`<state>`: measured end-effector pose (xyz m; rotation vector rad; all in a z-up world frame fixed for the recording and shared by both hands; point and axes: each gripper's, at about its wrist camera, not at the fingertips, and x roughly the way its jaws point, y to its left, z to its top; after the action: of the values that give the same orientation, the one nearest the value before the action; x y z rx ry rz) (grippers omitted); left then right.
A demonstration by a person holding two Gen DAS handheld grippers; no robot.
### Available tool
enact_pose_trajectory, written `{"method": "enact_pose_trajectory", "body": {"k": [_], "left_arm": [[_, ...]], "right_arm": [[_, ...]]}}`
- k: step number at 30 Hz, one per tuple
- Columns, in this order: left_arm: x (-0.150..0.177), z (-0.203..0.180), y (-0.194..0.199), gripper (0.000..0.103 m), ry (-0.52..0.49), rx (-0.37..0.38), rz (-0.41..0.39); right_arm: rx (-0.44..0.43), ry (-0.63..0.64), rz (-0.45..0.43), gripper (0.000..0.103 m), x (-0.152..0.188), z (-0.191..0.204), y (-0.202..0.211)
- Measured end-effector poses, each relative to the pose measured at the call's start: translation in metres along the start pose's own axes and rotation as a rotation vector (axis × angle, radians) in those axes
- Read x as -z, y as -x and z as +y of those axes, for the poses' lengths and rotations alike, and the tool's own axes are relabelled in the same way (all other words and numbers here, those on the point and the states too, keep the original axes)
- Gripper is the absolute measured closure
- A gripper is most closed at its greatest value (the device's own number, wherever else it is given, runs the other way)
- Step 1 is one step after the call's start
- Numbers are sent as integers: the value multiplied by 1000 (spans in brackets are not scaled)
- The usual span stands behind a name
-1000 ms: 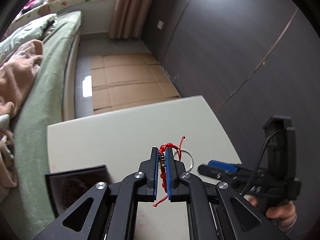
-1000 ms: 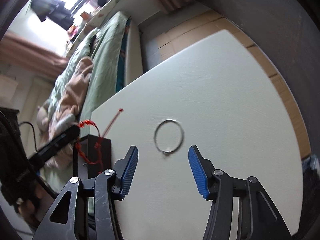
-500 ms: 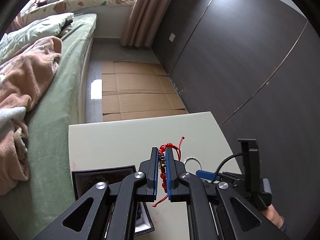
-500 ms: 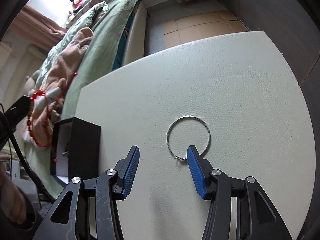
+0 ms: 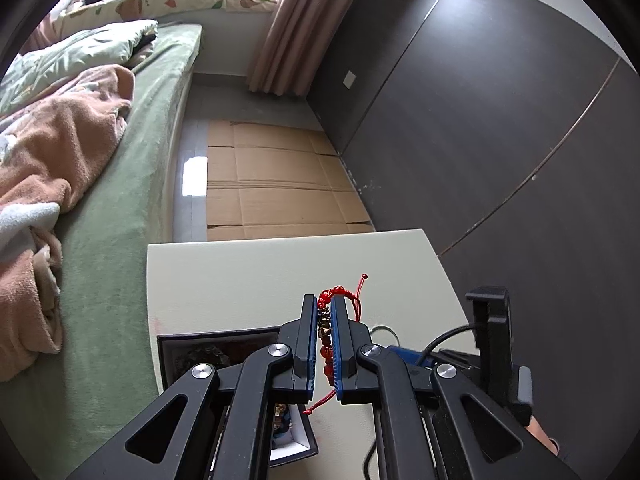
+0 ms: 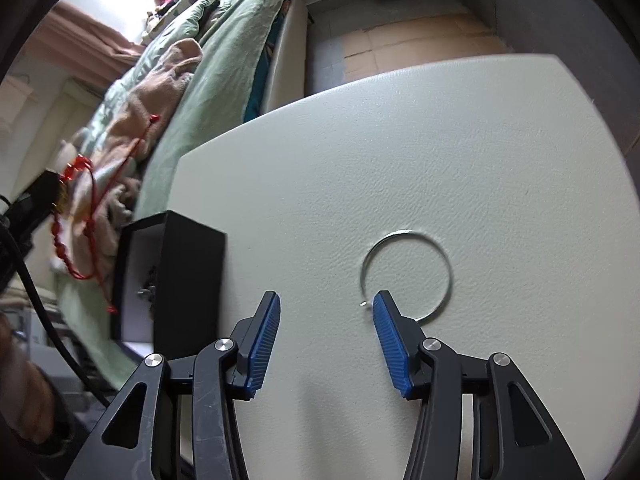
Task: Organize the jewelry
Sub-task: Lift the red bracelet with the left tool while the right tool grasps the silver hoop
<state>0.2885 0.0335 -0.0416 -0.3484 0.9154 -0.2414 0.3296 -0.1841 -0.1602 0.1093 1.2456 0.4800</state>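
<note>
We keep left gripper [image 5: 324, 340] clenched on red bracelet [image 5: 326, 354]. Right gripper [image 6: 326, 316] released, silver bangle [image 6: 406, 276] lower right of frame (thin, flat): straddle rim, pinch gently. Black box [image 6: 172, 276] left.

The left wrist view looks steeply down along the left gripper [image 5: 325, 344] over the pale leather-textured worktop [image 5: 248, 276], facing the far cardboard-covered floor [image 5: 272, 184]. The right wrist view sits closer above the worktop [image 6: 440, 152]. Both share the open black jewelry box [image 5: 224, 344] [image 6: 188, 276] and green bed [image 5: 132, 200] [image 6: 236, 40].
</note>
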Motion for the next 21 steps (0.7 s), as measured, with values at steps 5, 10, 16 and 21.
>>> {"method": "enact_pose_trajectory", "body": {"k": [5, 10, 16, 21], "left_arm": [[-1, 1, 2, 97, 3, 0, 0], [0, -1, 1, 97, -3, -8, 2], [-1, -3, 11, 97, -12, -23, -9], [5, 3, 20, 97, -24, -46, -6]], "right_arm": [[99, 103, 15, 76, 4, 9, -6], [215, 199, 11, 90, 10, 18, -9], [206, 163, 2, 99, 9, 9, -4], [120, 97, -50, 99, 4, 5, 17]]}}
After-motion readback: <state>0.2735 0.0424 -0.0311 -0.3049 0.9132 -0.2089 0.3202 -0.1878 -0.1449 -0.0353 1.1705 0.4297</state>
